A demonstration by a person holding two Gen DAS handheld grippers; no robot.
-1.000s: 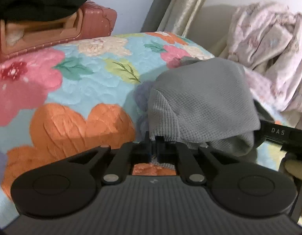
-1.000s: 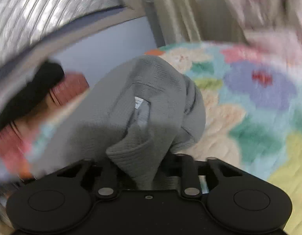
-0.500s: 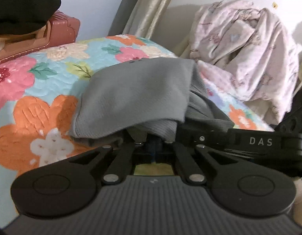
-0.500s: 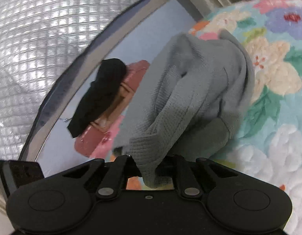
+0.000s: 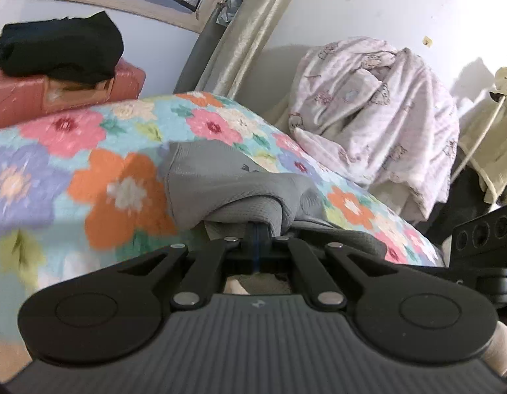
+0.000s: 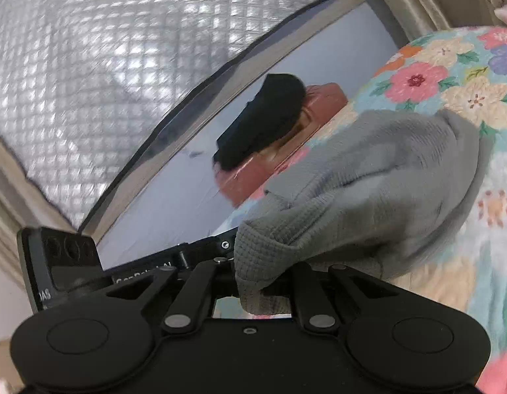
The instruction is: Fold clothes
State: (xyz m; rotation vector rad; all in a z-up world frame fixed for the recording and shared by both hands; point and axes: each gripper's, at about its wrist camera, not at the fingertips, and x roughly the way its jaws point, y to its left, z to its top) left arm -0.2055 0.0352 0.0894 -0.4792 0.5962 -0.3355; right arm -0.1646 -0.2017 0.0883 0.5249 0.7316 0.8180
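Observation:
A grey waffle-knit garment (image 5: 227, 180) lies bunched on the floral bedspread (image 5: 89, 164), its near edge lifted. My left gripper (image 5: 257, 229) is shut on that near edge, the cloth draping over its fingertips. In the right wrist view the same grey garment (image 6: 368, 177) hangs from my right gripper (image 6: 258, 282), which is shut on a thick folded hem. The rest of the cloth trails down onto the bedspread (image 6: 467, 82). The left gripper's body (image 6: 62, 262) shows at the left of that view, close beside the right one.
A pink suitcase (image 5: 20, 98) with a black garment (image 5: 59, 49) on top stands past the bed's far edge by the wall. A heap of pale pink clothing (image 5: 378, 105) is piled at the right of the bed. A quilted silver window cover (image 6: 105, 49) is above.
Both grippers have pulled the grey garment toward the near side of the bed and come closer together. The cloth now lies lower and flatter on the spread. Both stayed shut.

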